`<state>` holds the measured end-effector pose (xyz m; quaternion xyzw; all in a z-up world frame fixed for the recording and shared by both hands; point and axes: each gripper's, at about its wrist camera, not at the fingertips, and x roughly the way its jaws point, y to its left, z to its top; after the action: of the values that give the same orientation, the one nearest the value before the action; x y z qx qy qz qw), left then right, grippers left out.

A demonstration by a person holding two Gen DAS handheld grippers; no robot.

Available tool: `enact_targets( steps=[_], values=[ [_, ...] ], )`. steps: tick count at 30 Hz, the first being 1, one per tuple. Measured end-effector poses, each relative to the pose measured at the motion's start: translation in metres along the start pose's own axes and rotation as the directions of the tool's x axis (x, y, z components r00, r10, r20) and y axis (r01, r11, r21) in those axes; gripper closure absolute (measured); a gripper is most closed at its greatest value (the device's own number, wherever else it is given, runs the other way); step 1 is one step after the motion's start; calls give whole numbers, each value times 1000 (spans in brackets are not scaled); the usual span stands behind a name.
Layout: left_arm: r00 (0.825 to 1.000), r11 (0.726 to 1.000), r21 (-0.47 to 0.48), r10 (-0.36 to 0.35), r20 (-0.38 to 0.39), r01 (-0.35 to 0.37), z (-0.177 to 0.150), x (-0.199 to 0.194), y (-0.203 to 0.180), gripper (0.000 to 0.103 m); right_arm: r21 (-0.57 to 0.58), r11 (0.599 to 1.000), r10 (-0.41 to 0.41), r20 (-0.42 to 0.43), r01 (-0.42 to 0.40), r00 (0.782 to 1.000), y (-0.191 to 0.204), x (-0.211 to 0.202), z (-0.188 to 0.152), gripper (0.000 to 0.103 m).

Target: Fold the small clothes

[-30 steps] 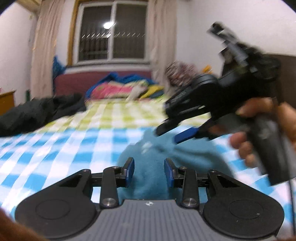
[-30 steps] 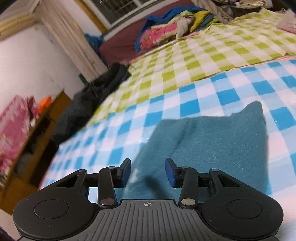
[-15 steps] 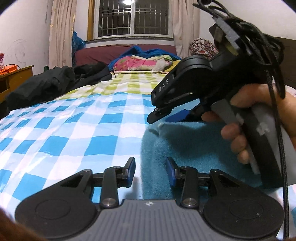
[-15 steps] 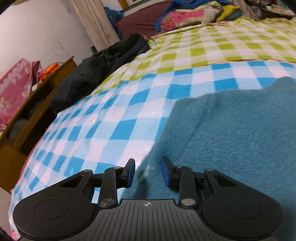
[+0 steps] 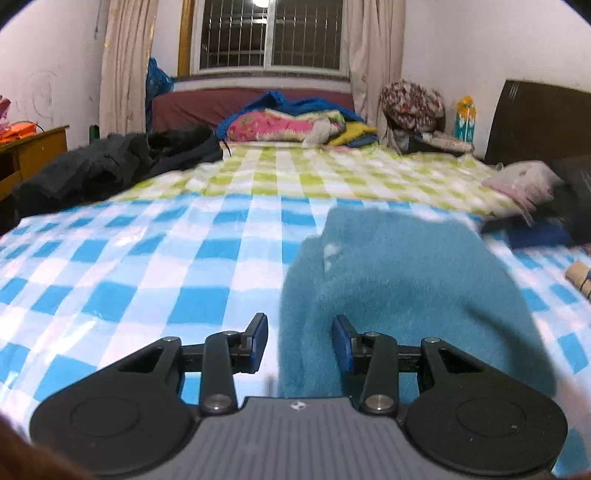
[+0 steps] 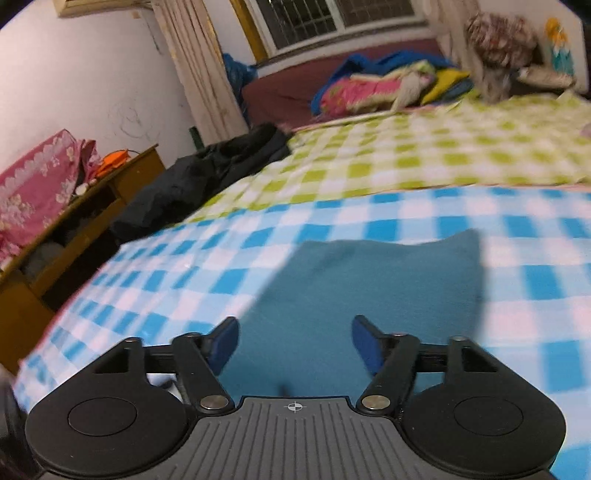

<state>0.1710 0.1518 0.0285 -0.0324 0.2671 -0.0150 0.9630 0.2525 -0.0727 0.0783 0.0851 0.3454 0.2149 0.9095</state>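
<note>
Bed (image 5: 155, 258) spread with blue-and-white checked sheet, green-checked sheet (image 5: 332, 173) beyond, teal fuzzy garment (image 5: 399, 273) lying flat, black jacket (image 5: 110, 166) at far left, bright bedding pile (image 5: 291, 125) behind.

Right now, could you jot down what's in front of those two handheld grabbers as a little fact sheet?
Place: bed with a blue-and-white checked sheet
Garment: teal fleecy cloth, lying on the sheet
Left gripper: partly open, cloth edge between the fingers, not pinched
Right gripper: jaws have just opened wide, above the cloth, holding nothing
Beyond: green checked sheet, dark clothes, window
</note>
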Motion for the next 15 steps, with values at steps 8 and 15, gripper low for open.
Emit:
enact_targets(
  steps=[8, 15],
  values=[
    [996, 996, -3, -90, 7, 90, 21, 8, -10, 48, 200, 978, 65, -72, -50, 995, -51, -7, -56, 24],
    [986, 989, -50, -141, -92, 137, 10, 40, 14, 36, 331, 931, 193, -77, -158, 978, -62, 31, -71, 17]
  ],
)
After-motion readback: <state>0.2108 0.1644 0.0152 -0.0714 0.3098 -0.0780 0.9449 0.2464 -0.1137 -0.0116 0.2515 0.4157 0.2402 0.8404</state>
